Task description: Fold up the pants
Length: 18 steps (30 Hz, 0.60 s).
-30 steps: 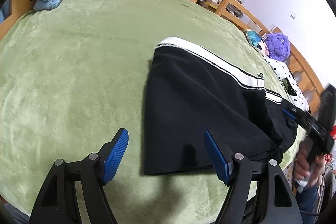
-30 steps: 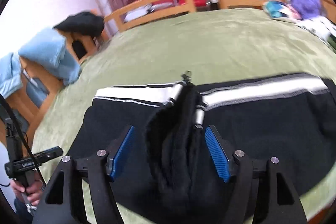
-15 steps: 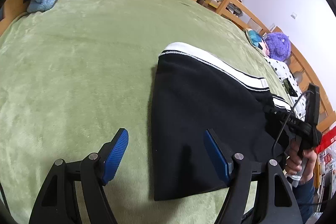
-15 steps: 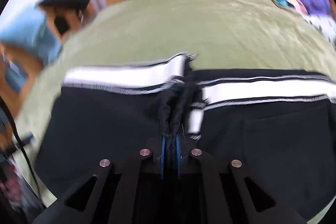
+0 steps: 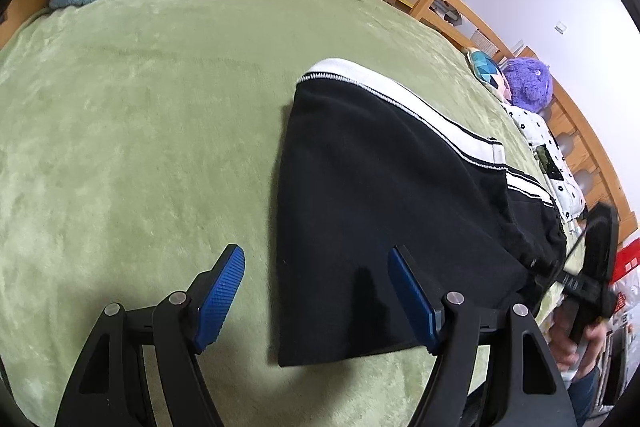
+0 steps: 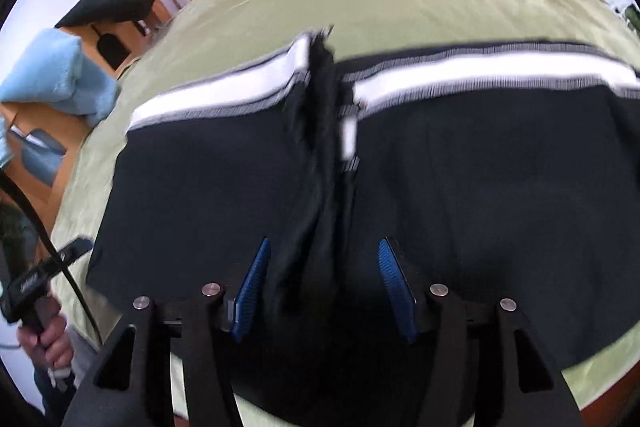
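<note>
Black pants (image 5: 384, 211) with a white side stripe (image 5: 400, 103) lie folded on the green fleece blanket (image 5: 140, 115), toward its near right edge. My left gripper (image 5: 316, 291) hangs above the blanket, jaws wide apart, nothing between the pads. Its left blue pad (image 5: 218, 297) is over bare blanket; the right one sits over the pants' near left corner, not pressing it.

Right wrist view is blurred. My right gripper (image 6: 322, 283) points down at the middle of the pants (image 6: 480, 195), jaws opening. A bunched ridge of black cloth (image 6: 320, 167) runs up between the pads toward the stripe; pads stand clear of it on both sides, as far as the blur lets me tell.

My right hand (image 5: 576, 343) on its handle shows at the blanket's right edge, my left hand (image 6: 48, 339) at the near left corner.

Light blue towel (image 6: 56, 79) on the wooden rail at the far left corner. Purple plush toy (image 5: 528, 83) at the far right edge.
</note>
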{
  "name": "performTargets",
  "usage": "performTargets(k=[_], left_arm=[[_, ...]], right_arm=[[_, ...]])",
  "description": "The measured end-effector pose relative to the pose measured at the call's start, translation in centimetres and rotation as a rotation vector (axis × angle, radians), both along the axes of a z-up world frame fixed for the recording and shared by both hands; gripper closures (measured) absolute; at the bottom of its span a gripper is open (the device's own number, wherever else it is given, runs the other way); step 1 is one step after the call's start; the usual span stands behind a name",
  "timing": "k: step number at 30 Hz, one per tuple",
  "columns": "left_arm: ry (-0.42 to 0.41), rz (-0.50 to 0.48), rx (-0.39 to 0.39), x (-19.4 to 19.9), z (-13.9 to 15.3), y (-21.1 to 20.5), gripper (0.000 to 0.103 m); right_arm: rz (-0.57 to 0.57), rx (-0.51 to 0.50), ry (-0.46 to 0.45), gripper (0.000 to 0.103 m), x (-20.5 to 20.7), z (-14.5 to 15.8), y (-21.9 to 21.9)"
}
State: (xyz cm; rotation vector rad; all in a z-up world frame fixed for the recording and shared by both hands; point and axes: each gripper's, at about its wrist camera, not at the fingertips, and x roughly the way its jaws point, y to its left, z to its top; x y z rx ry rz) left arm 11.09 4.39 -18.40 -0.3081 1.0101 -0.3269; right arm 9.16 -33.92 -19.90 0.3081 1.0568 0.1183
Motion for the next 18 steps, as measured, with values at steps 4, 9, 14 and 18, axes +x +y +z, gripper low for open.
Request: performTargets(k=[4,9,14,18], left_arm=[[0.009,-0.007,0.013,-0.6,0.0,-0.7,0.031],[-0.008,-0.008,0.037,-2.2,1.0,-1.2,0.031],[-0.011,-0.024,0.021,-3.1,1.4,-1.6,0.031],[0.013,-0.016,0.020,-2.6,0.2,-2.4,0.030]], right_arm=[[0.002,-0.055,-0.031,0.067,-0.4,-0.4,1.5],[-0.015,-0.035,-0.136,0.087,-1.5,1.8,0.6],[-0.050,0.025,-0.174,0.088,-3.1,3.2,-2.3],[-0.028,-0.015,-0.073,0.081,-2.0,-0.9,-1.2]])
